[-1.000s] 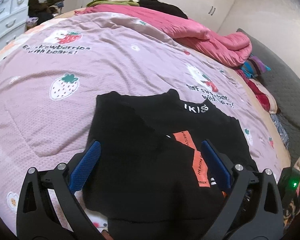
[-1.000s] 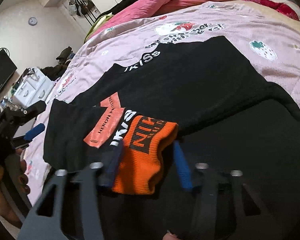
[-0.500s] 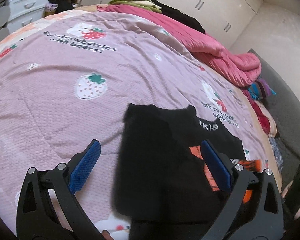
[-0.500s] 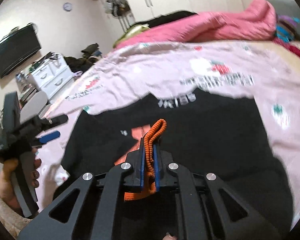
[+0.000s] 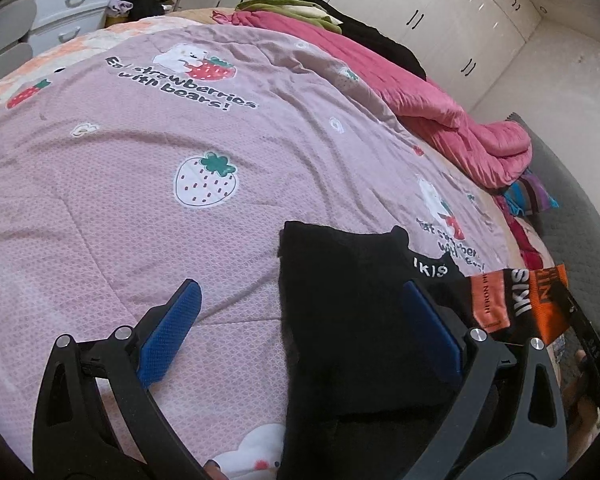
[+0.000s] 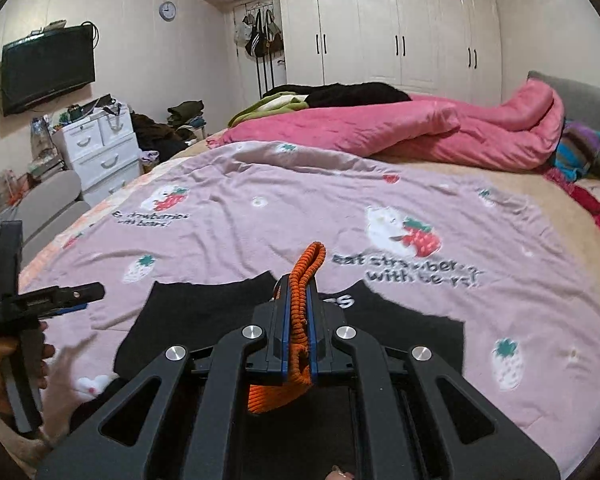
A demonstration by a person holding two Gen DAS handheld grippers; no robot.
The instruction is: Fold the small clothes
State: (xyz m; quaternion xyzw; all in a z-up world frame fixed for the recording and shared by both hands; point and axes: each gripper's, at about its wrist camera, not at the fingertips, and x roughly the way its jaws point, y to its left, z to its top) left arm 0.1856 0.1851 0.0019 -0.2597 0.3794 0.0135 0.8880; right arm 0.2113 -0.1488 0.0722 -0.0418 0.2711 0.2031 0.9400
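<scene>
Right wrist view: right gripper fingers clamp the sweater's orange cuff; left gripper fingers spread above bare pink quilt.

Black garment, orange cuff

Black garment's lower part behind hand-held gripper, past frame edge.

Pink duvet, wall television
</scene>
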